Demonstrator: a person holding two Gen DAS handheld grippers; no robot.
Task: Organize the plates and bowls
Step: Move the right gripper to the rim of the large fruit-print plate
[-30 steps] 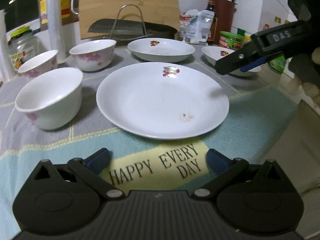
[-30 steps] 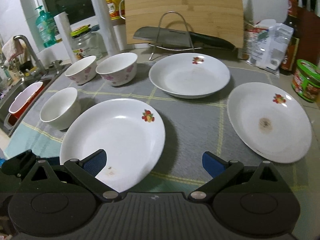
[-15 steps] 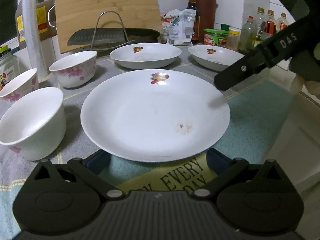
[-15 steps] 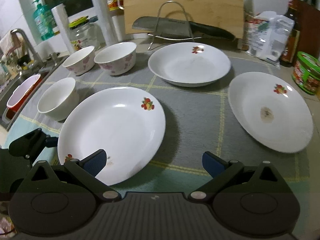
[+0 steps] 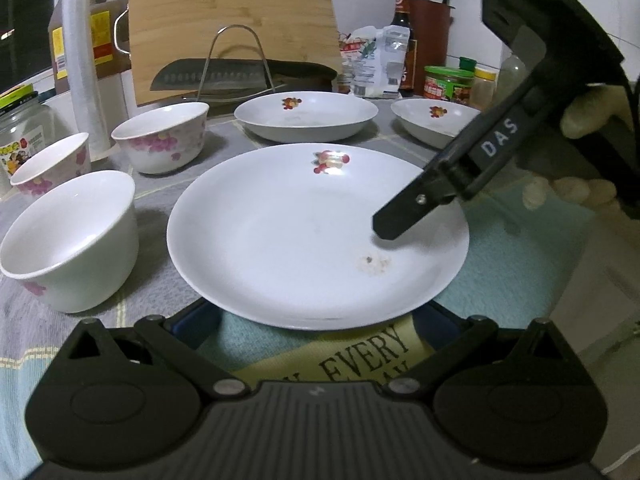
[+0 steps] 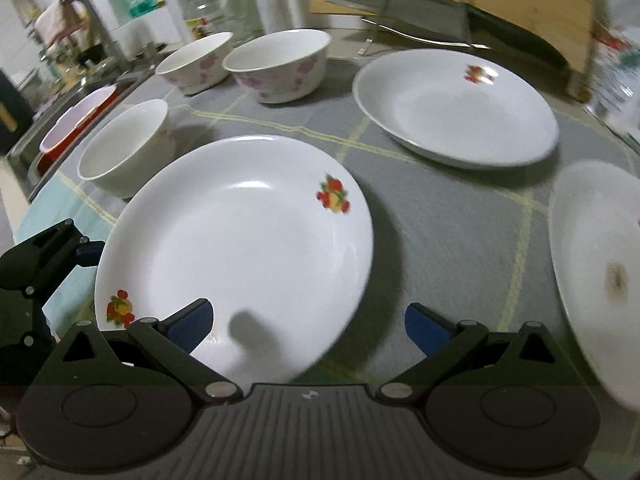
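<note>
A large white plate [image 5: 312, 232] with a fruit print lies on the grey mat; it also shows in the right wrist view [image 6: 240, 248]. My left gripper [image 5: 316, 320] is open, its fingers at the plate's near rim, partly under it. My right gripper [image 6: 308, 328] is open, its left finger over the plate's near edge; one finger [image 5: 404, 220] hovers over the plate in the left wrist view. Two more plates [image 6: 452, 104] [image 6: 600, 264] lie behind and to the right. Three bowls [image 6: 124, 144] [image 6: 276, 64] [image 6: 194, 62] stand on the left.
A cutting board [image 5: 232, 24], a cleaver on a wire rack [image 5: 236, 76], jars and bottles [image 5: 448, 84] line the back. A sink [image 6: 76, 112] lies to the left. The mat's yellow lettered patch [image 5: 360, 356] sits under the plate's near edge.
My left gripper has moved forward to the plate's near rim. My right gripper has moved down and left, its finger now over the plate.
</note>
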